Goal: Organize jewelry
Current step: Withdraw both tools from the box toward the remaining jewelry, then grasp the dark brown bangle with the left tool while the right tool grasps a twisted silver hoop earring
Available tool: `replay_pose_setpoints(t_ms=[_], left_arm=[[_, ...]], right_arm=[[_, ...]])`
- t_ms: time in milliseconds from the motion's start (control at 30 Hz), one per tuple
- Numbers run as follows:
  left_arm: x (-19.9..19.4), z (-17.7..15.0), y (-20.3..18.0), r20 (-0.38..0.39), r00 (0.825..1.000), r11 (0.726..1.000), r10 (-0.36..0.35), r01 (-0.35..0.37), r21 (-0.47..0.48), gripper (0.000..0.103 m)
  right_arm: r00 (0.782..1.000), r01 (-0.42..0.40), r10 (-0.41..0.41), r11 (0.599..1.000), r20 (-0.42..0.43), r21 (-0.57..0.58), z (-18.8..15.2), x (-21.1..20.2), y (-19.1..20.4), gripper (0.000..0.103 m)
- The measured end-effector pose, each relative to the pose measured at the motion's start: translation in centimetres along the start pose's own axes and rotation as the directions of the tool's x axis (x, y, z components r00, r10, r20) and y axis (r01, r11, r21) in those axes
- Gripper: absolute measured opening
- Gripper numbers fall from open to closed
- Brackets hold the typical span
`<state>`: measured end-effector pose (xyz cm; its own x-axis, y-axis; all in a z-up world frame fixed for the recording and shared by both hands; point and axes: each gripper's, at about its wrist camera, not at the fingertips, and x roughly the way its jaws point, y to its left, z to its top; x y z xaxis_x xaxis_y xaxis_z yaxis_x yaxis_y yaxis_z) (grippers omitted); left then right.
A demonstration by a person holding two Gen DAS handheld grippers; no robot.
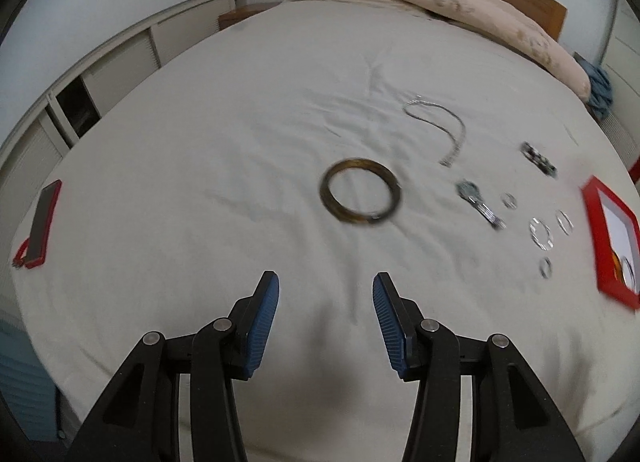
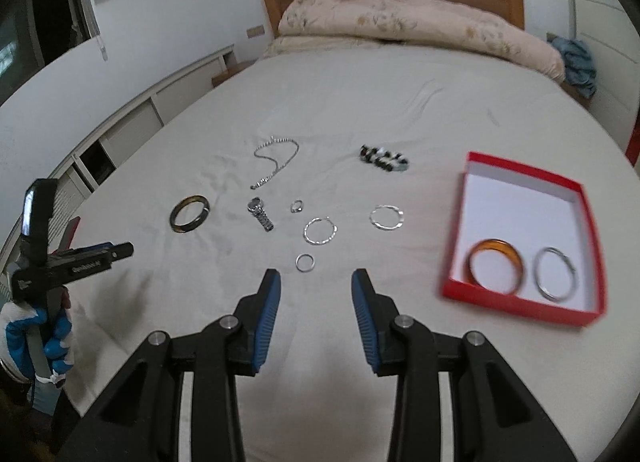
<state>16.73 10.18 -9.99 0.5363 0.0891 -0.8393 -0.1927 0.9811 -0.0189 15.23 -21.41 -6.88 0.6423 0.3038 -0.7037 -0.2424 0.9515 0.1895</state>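
Note:
Jewelry lies scattered on a white bed sheet. A dark brown bangle (image 1: 360,191) lies just ahead of my left gripper (image 1: 325,282), which is open and empty. My right gripper (image 2: 316,278) is open too, with a small silver ring (image 2: 305,262) just beyond its fingertips. Past that ring lie two silver hoops (image 2: 320,230), a watch (image 2: 260,213), a small ring (image 2: 297,205), a silver chain (image 2: 276,159) and a beaded bracelet (image 2: 384,157). To the right, the red box (image 2: 520,304) holds an orange bangle (image 2: 496,266) and a silver bangle (image 2: 556,274).
A phone in a red case (image 1: 42,229) lies near the bed's left edge. A rolled quilt (image 2: 420,21) rests against the wooden headboard. A gloved hand (image 2: 36,338) holds the left gripper at the left of the right wrist view. Low white cabinets (image 1: 120,61) line the wall.

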Motion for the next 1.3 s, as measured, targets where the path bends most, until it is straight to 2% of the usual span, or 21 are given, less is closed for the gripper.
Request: replay_pose_setpoints(t_ms=[333,467,600,700,733,767,833,1033,1300], left_arm=[[6.8,4.6,0.3,-0.03,0.999,1.0,-0.026,0.026,-0.013,0.045],[9.0,5.5,0.1,-0.052,0.998,1.0,-0.019,0.019,0.0,0.038],[10.3,5.9,-0.6,-0.059,0.998,0.999,-0.01,0.012,0.037,0.036],[10.7,6.1,-1.0,-0.056,0.998,0.998,0.001,0.003,0.063,0.031],[10.7,6.2,-1.0,-0.054,0.999,0.997,0.005,-0.001,0.072,0.029],[10.8,6.3,-1.3,-0.051,0.999,0.996,0.009,-0.005,0.088,0.024],[10.9,6.4,-1.9,-0.047,0.999,0.994,0.018,-0.013,0.112,0.011],[9.4,6.1,-2.1,-0.03,0.999,0.994,0.03,-0.027,0.104,0.009],[3.3,4.8,-2.5,0.02,0.999,0.992,0.045,-0.047,0.12,0.008]], right_arm=[[0.998,-0.004,0.005,1.0,-0.07,0.013,2.8,9.1,-1.2,0.034],[0.992,-0.002,0.003,1.0,-0.124,0.003,3.3,12.3,-1.7,0.025],[0.984,0.008,-0.011,1.0,-0.176,-0.018,3.0,15.1,-2.0,0.022],[0.983,0.016,-0.023,0.999,-0.179,-0.039,3.1,16.1,-1.8,0.018],[0.984,0.021,-0.029,0.999,-0.177,-0.05,3.2,16.3,-1.7,0.014],[0.984,0.023,-0.034,0.998,-0.176,-0.064,3.3,16.5,-1.5,0.009],[0.983,0.028,-0.043,0.996,-0.179,-0.089,3.5,16.9,-1.3,0.005],[0.987,0.029,-0.045,0.994,-0.155,-0.103,3.8,15.6,-1.1,0.003],[0.998,0.026,-0.031,0.996,-0.062,-0.082,4.4,8.7,-0.9,0.003]])
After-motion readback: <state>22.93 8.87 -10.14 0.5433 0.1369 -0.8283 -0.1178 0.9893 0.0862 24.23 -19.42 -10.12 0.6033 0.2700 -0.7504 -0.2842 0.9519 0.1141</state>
